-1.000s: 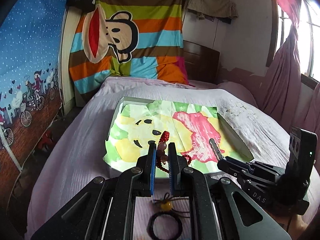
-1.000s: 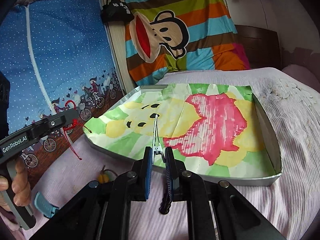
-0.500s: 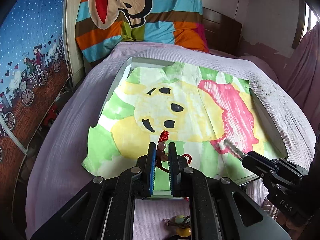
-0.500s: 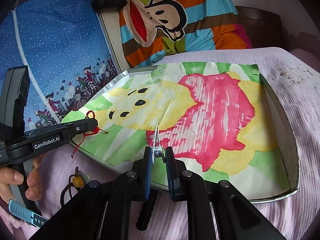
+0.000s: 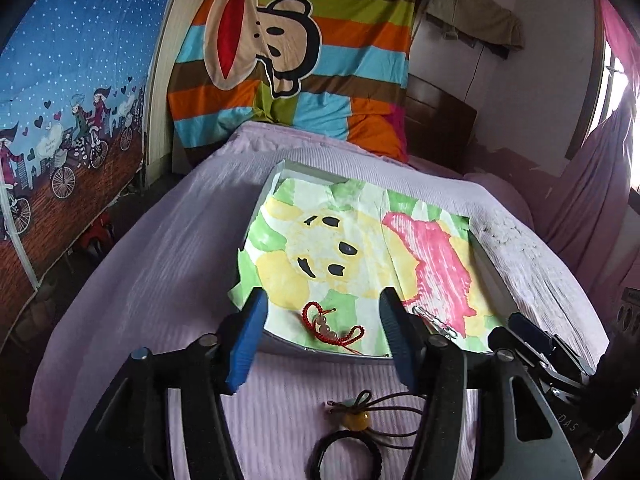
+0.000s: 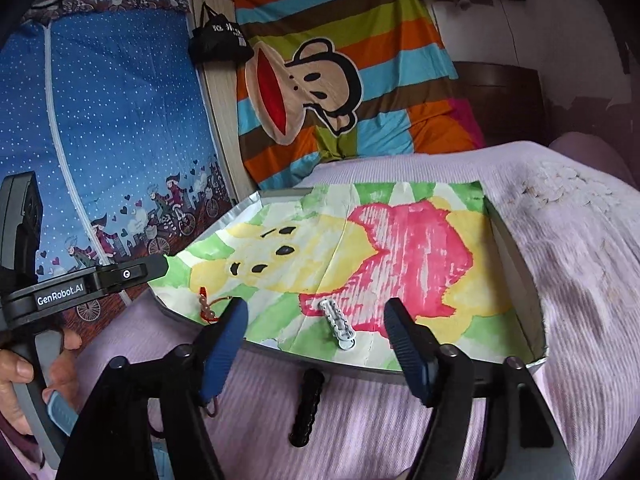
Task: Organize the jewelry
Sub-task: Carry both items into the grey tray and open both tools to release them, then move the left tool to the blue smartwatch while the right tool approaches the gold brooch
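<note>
Jaws of my left gripper (image 5: 322, 334) and right gripper (image 6: 316, 334) had just opened; bracelet (image 5: 330, 326) and clip (image 6: 338, 322) lay loose in the tray (image 6: 516, 276).

Spreading across both views: a bed (image 5: 168, 264) in ribbed lilac cover. Lying directly on it, mid-frame: a shallow grey tray (image 6: 516, 276) lined with painted paper. Resting on the cover below the tray, lower centre of the left view: an amber-bead cord (image 5: 360, 416) and black hair tie (image 5: 344, 456); lower centre of the right view: a black clip (image 6: 306, 412).
</note>
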Demonstrator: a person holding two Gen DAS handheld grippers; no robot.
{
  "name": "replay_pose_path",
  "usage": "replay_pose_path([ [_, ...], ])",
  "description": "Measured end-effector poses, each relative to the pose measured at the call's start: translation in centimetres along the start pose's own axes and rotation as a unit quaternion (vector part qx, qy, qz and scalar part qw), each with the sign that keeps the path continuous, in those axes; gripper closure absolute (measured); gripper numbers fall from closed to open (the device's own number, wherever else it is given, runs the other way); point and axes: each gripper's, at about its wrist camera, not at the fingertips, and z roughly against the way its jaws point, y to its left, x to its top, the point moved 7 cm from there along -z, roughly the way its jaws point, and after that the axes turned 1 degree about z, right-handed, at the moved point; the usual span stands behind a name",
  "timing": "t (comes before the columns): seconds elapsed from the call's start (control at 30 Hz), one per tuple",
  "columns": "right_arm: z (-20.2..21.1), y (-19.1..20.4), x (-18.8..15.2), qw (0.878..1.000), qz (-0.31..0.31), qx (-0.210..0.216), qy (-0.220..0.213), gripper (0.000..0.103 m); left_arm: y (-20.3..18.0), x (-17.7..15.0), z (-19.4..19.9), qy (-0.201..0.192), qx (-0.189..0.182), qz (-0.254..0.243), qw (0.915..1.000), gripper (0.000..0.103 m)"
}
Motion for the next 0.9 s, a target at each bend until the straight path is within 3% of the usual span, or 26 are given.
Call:
replay_pose_path([
  [0.03, 0.8, 0.1, 0.2, 1.0, -0.001, -0.003, -0.012, 0.019, 0.0, 0.0, 1.0, -0.014, 0.0, -0.001, 0.9999, 0.034],
  [0.17, 3.8, 0.7, 0.7, 0.998, 0.007, -0.017, -0.055, 0.0, -0.3, -0.3, 4.5, -0.056, -0.009, -0.008, 0.9984, 0.022],
  [0.23, 5.2, 1.1, 0.6, 0.997, 0.016, -0.023, -0.068, 0.0, -0.7, -0.8, 6.2, -0.075, -0.006, -0.022, 0.9969, 0.015],
  [0.5, 10.1, 1.8, -1.1, 0.993, 0.031, -0.053, -0.099, 0.0, -2.3, -3.0, 12.1, -0.144, -0.012, -0.059, 0.9877, 0.005],
  [0.9, 15.4, 2.7, -4.3, 0.989, 0.04, -0.087, -0.113, 0.0, -3.6, -7.9, 16.9, -0.167, -0.028, -0.093, 0.9812, 0.002],
])
